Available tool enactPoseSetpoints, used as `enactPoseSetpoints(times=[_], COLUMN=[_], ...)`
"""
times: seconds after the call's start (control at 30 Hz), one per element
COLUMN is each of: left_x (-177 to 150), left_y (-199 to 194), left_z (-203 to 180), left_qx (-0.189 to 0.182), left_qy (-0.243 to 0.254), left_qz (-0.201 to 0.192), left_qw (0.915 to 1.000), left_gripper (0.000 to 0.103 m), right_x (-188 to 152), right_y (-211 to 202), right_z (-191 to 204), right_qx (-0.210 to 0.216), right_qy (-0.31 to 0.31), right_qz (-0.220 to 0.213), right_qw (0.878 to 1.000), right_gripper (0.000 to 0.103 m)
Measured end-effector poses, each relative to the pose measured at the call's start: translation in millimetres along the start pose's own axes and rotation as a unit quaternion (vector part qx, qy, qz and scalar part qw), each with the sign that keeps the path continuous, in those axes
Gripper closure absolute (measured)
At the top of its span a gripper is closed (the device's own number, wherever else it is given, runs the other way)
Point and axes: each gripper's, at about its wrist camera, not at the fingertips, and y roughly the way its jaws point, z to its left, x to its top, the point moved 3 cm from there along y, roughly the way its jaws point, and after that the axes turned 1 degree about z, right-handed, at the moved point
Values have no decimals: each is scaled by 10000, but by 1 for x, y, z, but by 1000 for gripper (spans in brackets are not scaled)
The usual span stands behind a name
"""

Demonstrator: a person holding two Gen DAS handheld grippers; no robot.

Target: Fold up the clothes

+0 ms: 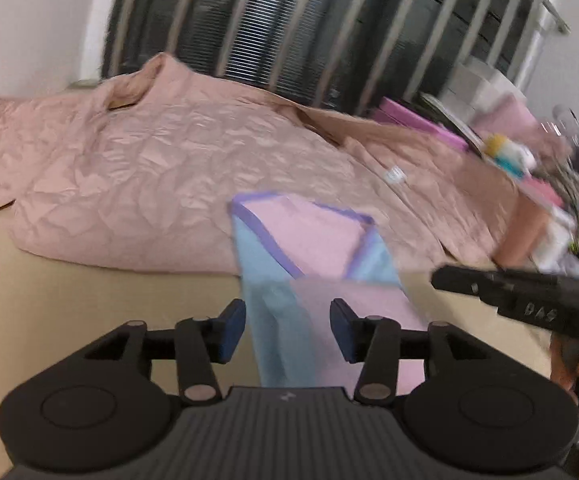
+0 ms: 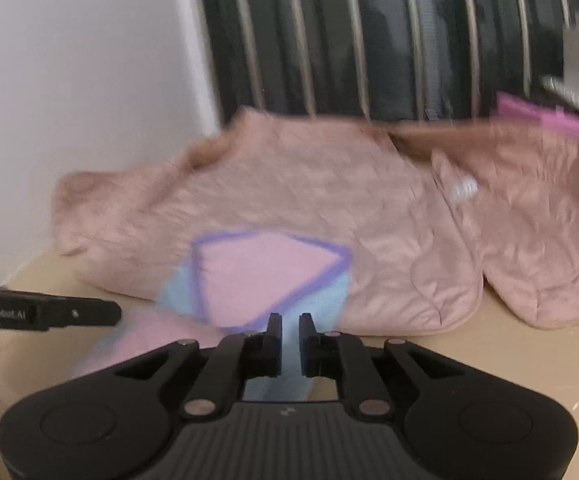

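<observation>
A pink and light-blue cloth with purple trim (image 1: 309, 248) lies partly folded on the beige table, its far part resting on a crumpled pink quilted jacket (image 1: 161, 160). My left gripper (image 1: 287, 330) is open, its blue pads either side of the cloth's near end, above it. My right gripper (image 2: 290, 340) has its jaws nearly together with a narrow gap; light-blue cloth (image 2: 273, 276) shows between and below them, but a grip cannot be confirmed. The right gripper also shows in the left wrist view (image 1: 441, 276), and the left gripper in the right wrist view (image 2: 113, 314).
The beige table (image 1: 89, 300) runs to a white wall (image 2: 69, 100) at the left. A dark window with pale bars (image 1: 289, 20) stands behind. Clutter of pink boxes and bottles (image 1: 509, 140) sits at the far right.
</observation>
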Motion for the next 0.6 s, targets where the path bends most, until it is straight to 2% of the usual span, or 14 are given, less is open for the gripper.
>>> enactPoseSetpoints(times=[0.03,0.1,0.17,0.2,0.27,0.3,0.37,0.47,0.53,0.6], left_x=[-3,-4,-7,-9,-11,-9,-4,9,13,12], left_y=[4,25,40,40,32,29,21,26,40,50], left_z=[-6,-15,-21,-23,-20,-17,-10,-16,-23,-26], left_qx=[-21,135,556,609,541,485,372,341,432,516], left_qy=[60,133,442,571,611,474,193,275,372,448], left_qz=[24,95,172,120,123,106,72,-58,10,76], left_qw=[10000,9998,9973,9964,9966,9976,9991,9990,9984,9976], left_gripper=[56,56,56,56,54,50,49,50,53,62], right_x=[-3,-7,-13,-17,-25,-27,-26,-18,-10,-6], right_y=[-4,1,20,30,43,43,39,28,26,36], right_z=[7,18,21,19,15,13,11,14,17,15], right_qx=[228,398,196,134,58,54,-33,-100,-66,-130], right_qy=[-24,-167,-206,-210,-227,-214,-123,-184,-182,-149], right_qz=[-18,-23,181,324,581,544,552,329,205,221], right_qw=[9997,9991,9994,9992,9980,9983,9984,9992,9996,9996], right_gripper=[94,93,93,93,93,93,91,87,87,86])
